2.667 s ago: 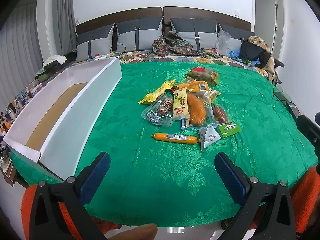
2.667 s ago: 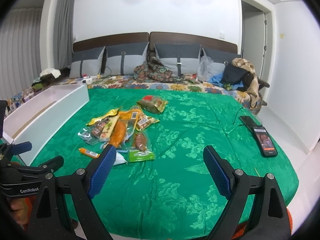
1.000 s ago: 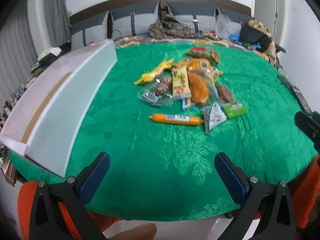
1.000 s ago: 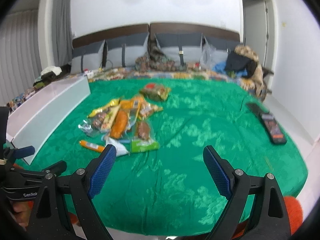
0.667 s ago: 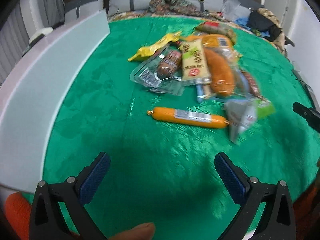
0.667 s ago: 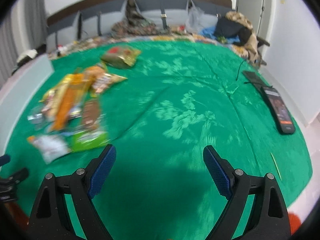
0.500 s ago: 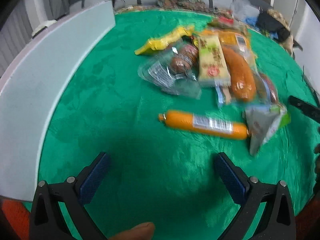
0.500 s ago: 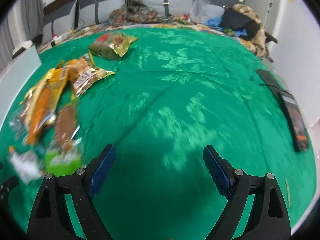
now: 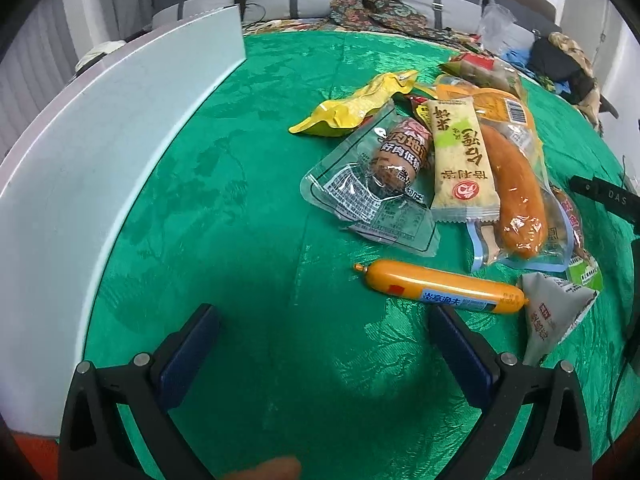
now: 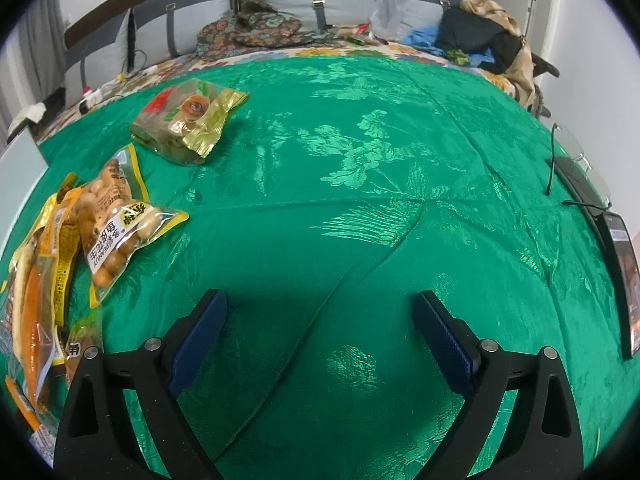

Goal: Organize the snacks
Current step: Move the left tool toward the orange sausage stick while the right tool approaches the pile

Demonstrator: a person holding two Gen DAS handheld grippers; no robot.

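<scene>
While both tools hang over a green patterned cloth (image 10: pixel 360 152), neither holds anything. Left gripper (image 9: pixel 320 344): jaws spread wide, empty, just short of an orange sausage stick (image 9: pixel 440 286). Behind it lies the snack pile: a cream bar (image 9: pixel 464 168), a clear-wrapped sausage (image 9: pixel 384 176), a yellow pouch (image 9: pixel 352 110), a grey triangular packet (image 9: pixel 556 312). A white box (image 9: pixel 100 168) stands to the left. Right gripper (image 10: pixel 320 340): jaws opening, nothing between them, over bare cloth; a peanut bag (image 10: pixel 116 224) and a gold-edged packet (image 10: pixel 188 120) lie to its left.
</scene>
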